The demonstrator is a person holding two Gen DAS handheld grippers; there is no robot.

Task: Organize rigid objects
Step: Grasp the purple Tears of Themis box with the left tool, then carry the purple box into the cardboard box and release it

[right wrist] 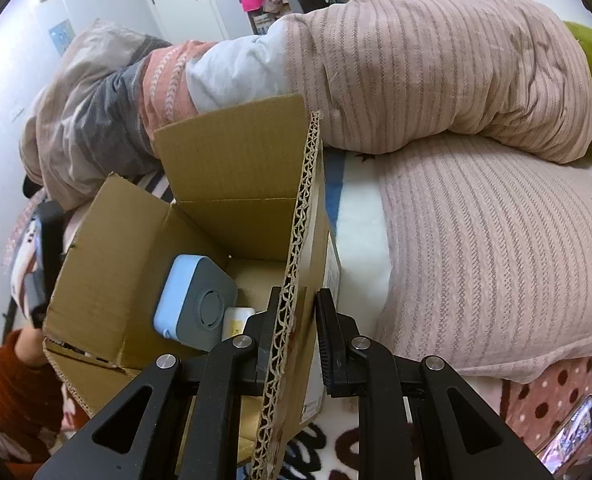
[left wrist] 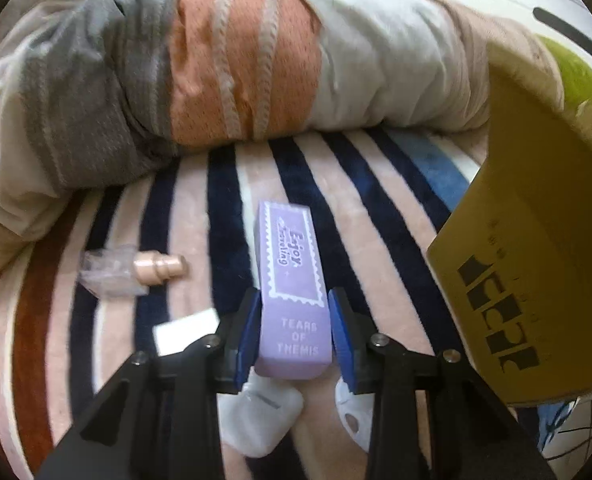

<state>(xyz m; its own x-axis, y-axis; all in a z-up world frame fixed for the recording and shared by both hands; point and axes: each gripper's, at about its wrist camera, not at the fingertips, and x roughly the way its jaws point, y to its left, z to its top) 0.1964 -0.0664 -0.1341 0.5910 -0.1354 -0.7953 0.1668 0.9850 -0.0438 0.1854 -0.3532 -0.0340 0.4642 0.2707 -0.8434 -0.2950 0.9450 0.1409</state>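
In the left wrist view my left gripper (left wrist: 296, 324) is shut on a purple box (left wrist: 292, 276) printed "Tears of Themis", held just above the striped blanket (left wrist: 375, 200). A white case (left wrist: 264, 420) and a white pierced piece (left wrist: 351, 412) lie under it. A small bottle with a beige cap (left wrist: 136, 270) and a white block (left wrist: 186, 332) lie to the left. In the right wrist view my right gripper (right wrist: 294, 332) straddles the corrugated wall of the cardboard box (right wrist: 296, 240), with a gap at the right finger. Inside sit a blue-grey device (right wrist: 196, 304) and a pale yellow item (right wrist: 238, 320).
A rolled duvet (left wrist: 236, 60) lies across the far side of the bed. The cardboard box's printed side (left wrist: 527, 260) stands close on the right in the left wrist view. A pink ribbed pillow (right wrist: 495, 240) lies right of the box. A person's red sleeve (right wrist: 12, 384) shows low left.
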